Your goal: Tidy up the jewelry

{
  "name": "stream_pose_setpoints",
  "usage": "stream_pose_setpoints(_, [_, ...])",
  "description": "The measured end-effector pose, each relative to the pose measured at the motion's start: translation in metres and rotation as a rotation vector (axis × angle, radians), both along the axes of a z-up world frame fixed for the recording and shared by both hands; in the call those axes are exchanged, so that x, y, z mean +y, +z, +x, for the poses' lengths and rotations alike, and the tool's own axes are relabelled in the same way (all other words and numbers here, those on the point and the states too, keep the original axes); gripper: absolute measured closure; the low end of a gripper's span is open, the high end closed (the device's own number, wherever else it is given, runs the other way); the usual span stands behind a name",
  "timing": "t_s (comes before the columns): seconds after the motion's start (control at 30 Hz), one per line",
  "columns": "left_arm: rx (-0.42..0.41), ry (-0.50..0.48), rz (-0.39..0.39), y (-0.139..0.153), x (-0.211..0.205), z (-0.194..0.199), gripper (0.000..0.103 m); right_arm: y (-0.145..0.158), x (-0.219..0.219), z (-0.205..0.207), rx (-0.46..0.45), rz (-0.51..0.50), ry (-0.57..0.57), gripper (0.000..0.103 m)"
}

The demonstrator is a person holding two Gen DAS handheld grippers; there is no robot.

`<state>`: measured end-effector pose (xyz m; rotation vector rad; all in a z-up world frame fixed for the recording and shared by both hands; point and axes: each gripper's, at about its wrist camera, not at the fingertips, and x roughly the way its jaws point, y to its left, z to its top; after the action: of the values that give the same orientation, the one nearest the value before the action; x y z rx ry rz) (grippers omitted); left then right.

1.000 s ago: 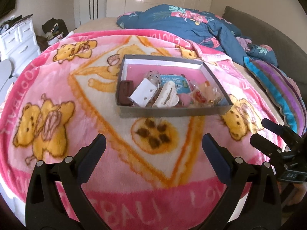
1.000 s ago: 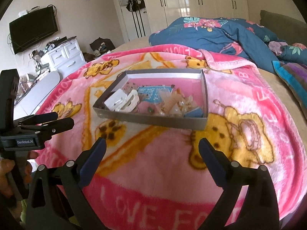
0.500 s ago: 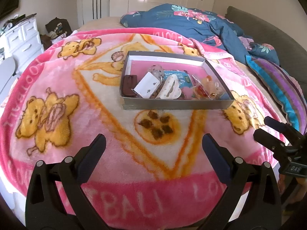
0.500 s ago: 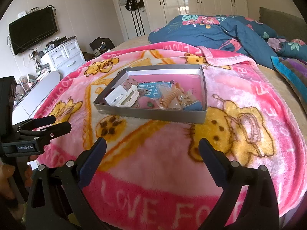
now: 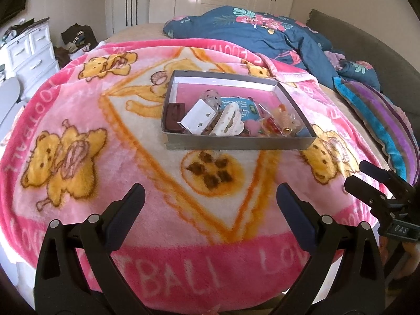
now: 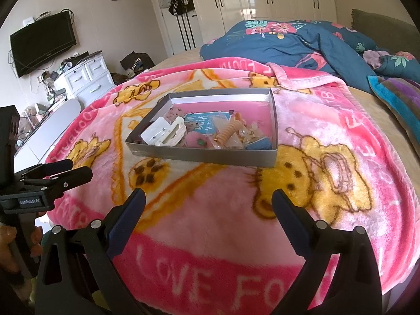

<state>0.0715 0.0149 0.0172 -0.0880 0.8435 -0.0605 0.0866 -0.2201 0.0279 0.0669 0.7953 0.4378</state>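
Note:
A shallow grey box point(image 5: 236, 143) with a pink floor lies on the pink bear blanket point(image 5: 105, 157); it also shows in the right wrist view point(image 6: 210, 155). It holds jumbled jewelry: a brown case point(image 5: 175, 114), a white earring card point(image 5: 198, 116), a cream hair clip point(image 5: 231, 121), a blue card point(image 5: 240, 105) and an orange coil tie point(image 6: 227, 132). My left gripper point(image 5: 210, 199) is open and empty, well short of the box. My right gripper point(image 6: 207, 203) is open and empty, also short of it.
A dark blue floral duvet point(image 5: 262, 31) is heaped behind the blanket. A striped pillow point(image 5: 380, 120) lies at the right. A white dresser point(image 6: 86, 78) and a wall TV point(image 6: 43, 43) stand to the left. The blanket's edge falls off just below both grippers.
Both grippers have risen and pulled back slightly, so the box looks a little farther and lower in view. Both stay open. Nothing in the box has moved.

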Motion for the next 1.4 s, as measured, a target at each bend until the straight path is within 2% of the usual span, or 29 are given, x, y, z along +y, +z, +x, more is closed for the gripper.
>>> stream_pose_setpoints(1.4, [0.002,0.033,0.022,0.0007,0.0003,-0.0036,0.009,0.0001,-0.0006,-0.0002,0.002,0.001,-0.001,0.007])
